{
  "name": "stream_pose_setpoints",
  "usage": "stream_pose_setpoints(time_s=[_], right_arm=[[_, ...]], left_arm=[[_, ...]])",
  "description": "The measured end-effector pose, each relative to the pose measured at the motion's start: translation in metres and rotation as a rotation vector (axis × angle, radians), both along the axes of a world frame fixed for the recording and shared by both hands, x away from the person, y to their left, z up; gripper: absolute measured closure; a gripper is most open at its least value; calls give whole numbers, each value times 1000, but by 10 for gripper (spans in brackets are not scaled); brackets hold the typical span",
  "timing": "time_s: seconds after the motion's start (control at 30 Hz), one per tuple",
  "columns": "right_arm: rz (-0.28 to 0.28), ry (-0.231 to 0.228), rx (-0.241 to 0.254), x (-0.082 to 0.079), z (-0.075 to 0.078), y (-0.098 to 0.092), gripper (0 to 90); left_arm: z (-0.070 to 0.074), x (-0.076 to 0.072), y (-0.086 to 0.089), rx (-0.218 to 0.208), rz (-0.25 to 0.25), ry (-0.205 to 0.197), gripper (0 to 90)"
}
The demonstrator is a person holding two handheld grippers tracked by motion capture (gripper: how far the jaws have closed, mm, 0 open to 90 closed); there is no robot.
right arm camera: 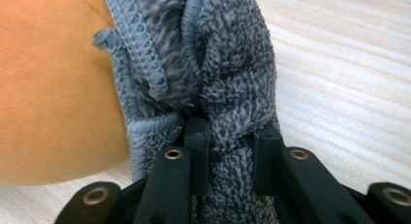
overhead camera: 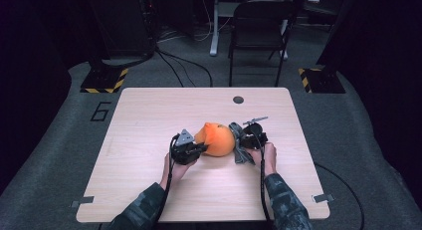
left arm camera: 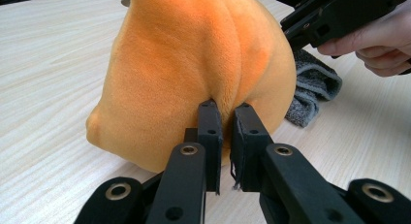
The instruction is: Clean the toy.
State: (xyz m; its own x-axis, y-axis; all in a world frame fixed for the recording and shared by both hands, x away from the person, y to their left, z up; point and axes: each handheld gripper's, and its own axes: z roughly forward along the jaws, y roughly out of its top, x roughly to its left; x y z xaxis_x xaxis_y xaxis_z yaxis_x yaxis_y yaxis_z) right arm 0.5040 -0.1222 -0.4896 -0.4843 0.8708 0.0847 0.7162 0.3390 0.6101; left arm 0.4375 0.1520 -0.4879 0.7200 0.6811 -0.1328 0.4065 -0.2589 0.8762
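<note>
An orange plush toy [overhead camera: 215, 139] sits mid-table on the wooden table [overhead camera: 149, 115]. My left gripper [overhead camera: 199, 149] is at its left side, shut on a pinch of the orange plush [left arm camera: 194, 64]; the left gripper [left arm camera: 226, 112] has its jaws nearly together with fabric between them. A grey towel [overhead camera: 240, 149] lies bunched against the toy's right side. My right gripper [overhead camera: 245, 136] is shut on the grey towel [right arm camera: 232, 64]; the right gripper [right arm camera: 228, 132] has a thick fold squeezed between its pads, with the orange toy [right arm camera: 53, 88] just beside it.
A round cable hole [overhead camera: 238, 99] sits near the table's far edge. A black chair [overhead camera: 259, 26] stands beyond the table, with floor cables and striped stand bases at either side. In the left gripper view the other hand [left arm camera: 373, 44] holds its gripper above the towel.
</note>
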Motion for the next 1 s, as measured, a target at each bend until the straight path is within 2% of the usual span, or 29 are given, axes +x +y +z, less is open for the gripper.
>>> stream_pose_setpoints(time_s=[0.07,0.17,0.2,0.27,0.3,0.33,0.37,0.4,0.43,0.47,0.53,0.57,0.6,0.63,0.7,0.73,0.77,0.83,1.0], right_arm=[[3,6,-9,0,2,-1,740],[3,-10,-22,-1,6,-3,741],[3,-24,-28,-3,12,-4,742],[3,-43,-6,-5,21,-5,746],[3,-43,-6,-5,21,-5,746],[-1,-91,13,-10,34,-5,748],[6,-113,20,-12,39,-4,748],[8,-130,35,-15,47,-3,748],[8,-130,35,-15,47,-3,748],[37,-169,60,-19,57,-2,748],[66,-208,107,-27,71,5,746],[66,-208,107,-27,71,5,746],[92,-239,139,-33,79,13,745],[92,-239,139,-33,79,13,745],[154,-291,161,-45,90,32,741],[165,-295,153,-48,91,39,738],[182,-308,137,-50,90,45,732],[200,-306,90,-51,85,52,728],[174,-285,64,-44,73,46,739]], left_arm=[[0,0,1,6,1,-2,833],[0,0,1,4,3,0,833],[1,1,2,13,-4,-3,832],[1,1,2,10,1,-5,832],[1,1,2,7,3,-3,832],[1,1,2,6,7,-5,832],[1,1,2,8,3,-5,832],[1,1,2,9,1,-6,832],[1,1,2,9,1,-6,831],[1,1,2,12,-3,-5,831],[1,0,1,12,0,-11,831],[1,0,1,12,0,-11,831],[1,0,0,10,0,-10,831],[2,-1,-1,9,-3,-10,831],[2,-2,-3,7,-8,-8,830],[3,-2,-3,20,-20,-13,830],[2,-3,-4,19,-12,-21,830],[3,-2,-2,28,-22,-12,830],[2,-2,-2,25,-19,-16,829]])
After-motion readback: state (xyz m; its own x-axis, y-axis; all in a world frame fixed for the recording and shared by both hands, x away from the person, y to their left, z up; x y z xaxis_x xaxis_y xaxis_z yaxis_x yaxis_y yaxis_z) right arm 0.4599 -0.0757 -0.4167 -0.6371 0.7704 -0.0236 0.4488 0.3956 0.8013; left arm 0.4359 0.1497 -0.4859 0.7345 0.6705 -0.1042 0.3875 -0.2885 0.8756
